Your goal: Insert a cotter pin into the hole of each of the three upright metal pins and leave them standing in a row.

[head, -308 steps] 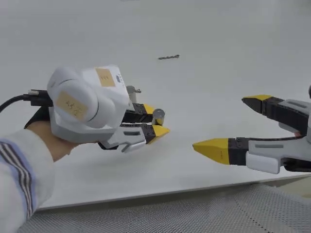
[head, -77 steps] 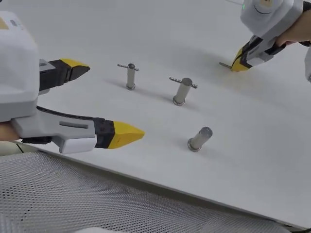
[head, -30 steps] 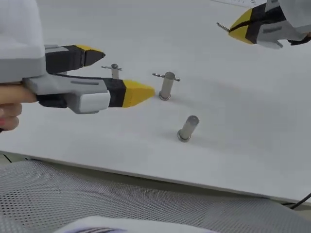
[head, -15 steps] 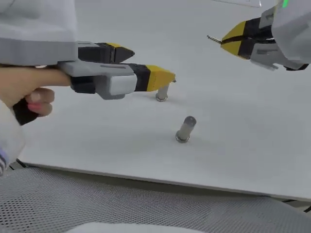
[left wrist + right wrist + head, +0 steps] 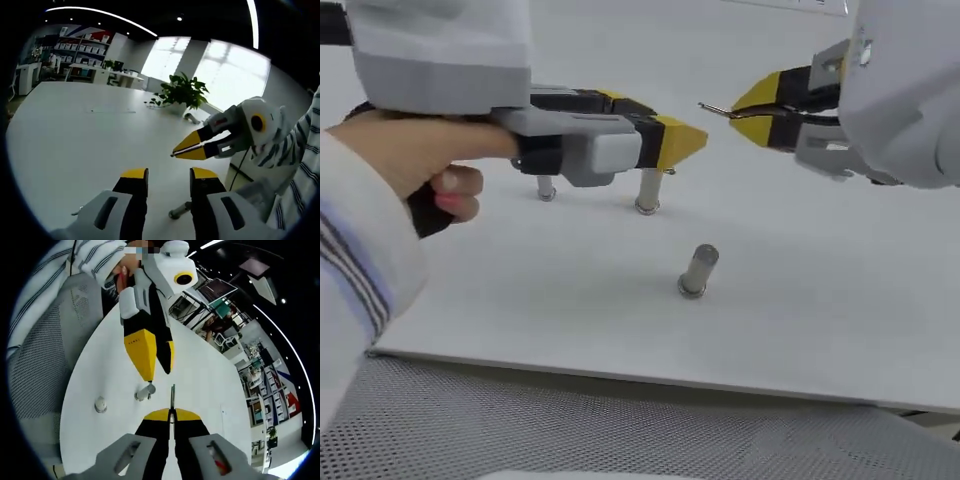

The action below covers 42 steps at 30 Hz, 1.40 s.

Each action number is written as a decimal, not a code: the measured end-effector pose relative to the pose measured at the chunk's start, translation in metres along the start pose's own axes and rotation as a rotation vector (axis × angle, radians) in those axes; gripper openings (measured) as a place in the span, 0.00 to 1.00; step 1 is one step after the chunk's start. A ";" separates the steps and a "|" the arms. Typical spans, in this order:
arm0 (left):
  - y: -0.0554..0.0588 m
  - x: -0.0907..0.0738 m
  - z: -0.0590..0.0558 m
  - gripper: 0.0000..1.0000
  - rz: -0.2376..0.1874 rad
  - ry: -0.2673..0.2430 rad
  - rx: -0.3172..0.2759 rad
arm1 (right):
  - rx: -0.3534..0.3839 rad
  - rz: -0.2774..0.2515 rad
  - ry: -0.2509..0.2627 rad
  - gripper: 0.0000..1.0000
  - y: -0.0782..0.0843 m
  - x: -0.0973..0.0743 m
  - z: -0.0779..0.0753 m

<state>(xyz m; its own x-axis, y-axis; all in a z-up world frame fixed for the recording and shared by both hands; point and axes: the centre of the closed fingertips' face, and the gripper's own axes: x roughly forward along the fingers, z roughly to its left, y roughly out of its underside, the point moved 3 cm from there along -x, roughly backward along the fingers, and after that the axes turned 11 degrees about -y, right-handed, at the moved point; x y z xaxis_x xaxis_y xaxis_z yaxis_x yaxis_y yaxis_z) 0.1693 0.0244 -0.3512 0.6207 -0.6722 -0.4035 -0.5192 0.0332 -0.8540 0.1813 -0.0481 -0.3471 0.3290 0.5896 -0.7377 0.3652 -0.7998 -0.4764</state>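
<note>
Three upright metal pins stand on the white table (image 5: 840, 300). The nearest pin (image 5: 698, 270) (image 5: 101, 404) has nothing through its top. The middle pin (image 5: 647, 190) (image 5: 145, 391) and the far pin (image 5: 546, 188) are half hidden behind my left gripper (image 5: 675, 125) (image 5: 169, 175), which hovers open above them, nothing between its jaws. My right gripper (image 5: 738, 108) (image 5: 171, 416) is shut on a thin cotter pin (image 5: 715, 108) (image 5: 172, 395) (image 5: 174, 154), held in the air just right of the left gripper's tips and pointing at them.
The table's front edge (image 5: 620, 372) runs below the pins, with grey mesh fabric (image 5: 570, 430) in front of it. A person's hand and striped sleeve (image 5: 360, 260) hold the left gripper. Bare table lies right of the nearest pin.
My left gripper has moved right, covering the two rear pins. My right gripper, still holding the cotter pin, has come left and down toward the left gripper's tips. The head camera also shifted.
</note>
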 end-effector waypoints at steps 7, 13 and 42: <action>-0.001 0.001 -0.002 0.11 0.001 0.008 -0.035 | -0.014 -0.022 -0.015 0.00 -0.011 0.003 0.006; -0.001 0.001 -0.001 0.10 0.003 0.005 -0.056 | -0.022 -0.033 -0.024 0.00 -0.016 0.005 0.010; 0.007 -0.002 -0.005 0.00 0.045 0.066 -0.136 | -0.039 -0.056 -0.052 0.00 -0.030 0.007 0.018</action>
<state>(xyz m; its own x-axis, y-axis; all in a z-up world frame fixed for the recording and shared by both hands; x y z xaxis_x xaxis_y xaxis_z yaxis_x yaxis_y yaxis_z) 0.1608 0.0221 -0.3548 0.5578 -0.7194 -0.4139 -0.6231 -0.0335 -0.7814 0.1568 -0.0224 -0.3467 0.2616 0.6259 -0.7347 0.4156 -0.7601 -0.4996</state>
